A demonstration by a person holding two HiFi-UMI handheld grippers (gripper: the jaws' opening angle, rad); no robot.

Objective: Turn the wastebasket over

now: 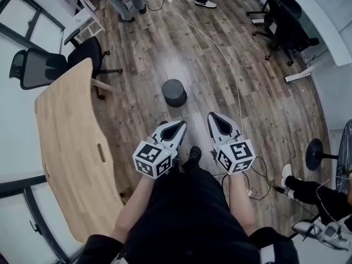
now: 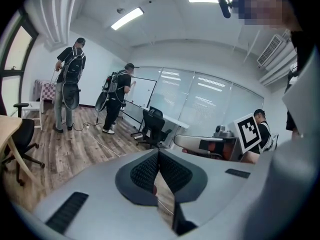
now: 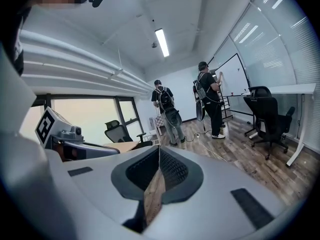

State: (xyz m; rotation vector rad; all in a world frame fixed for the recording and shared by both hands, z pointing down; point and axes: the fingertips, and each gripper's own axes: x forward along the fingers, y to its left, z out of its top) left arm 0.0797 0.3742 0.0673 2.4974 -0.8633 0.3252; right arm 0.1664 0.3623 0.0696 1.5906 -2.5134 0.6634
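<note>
Wastebasket: the wastebasket is a dark grey cylinder standing on the wooden floor, out in the open.
Wastebasket top: the face turned upward reads as a flat, lighter grey disc. I cannot tell whether that is the base or the mouth.
Wastebasket contents: I cannot tell from this angle.
Wastebasket and claws: it sits ahead of both claws and apart from them, a little nearer the left one, with bare floor between.
Left claw: the left claw points forward and slightly down. In the left gripper view its ribbed pads meet at the tips, so it is closed and grips nothing, with only a sliver of floor showing below them.
Right claw: the right claw is held just beside the left at about the same height. In the right gripper view its jaws are pressed together at the tips and hold nothing.
Worktop: a pale wooden worktop with a curved edge lies to the left of the person, well apart from the wastebasket.
Seating: a black mesh office chair stands at the worktop's far end, and a black chair stands at the upper right.
Cable: a thin white cable runs across the floor past the wastebasket's right side.
People: two people with backpacks stand at the far end of the room.
</note>
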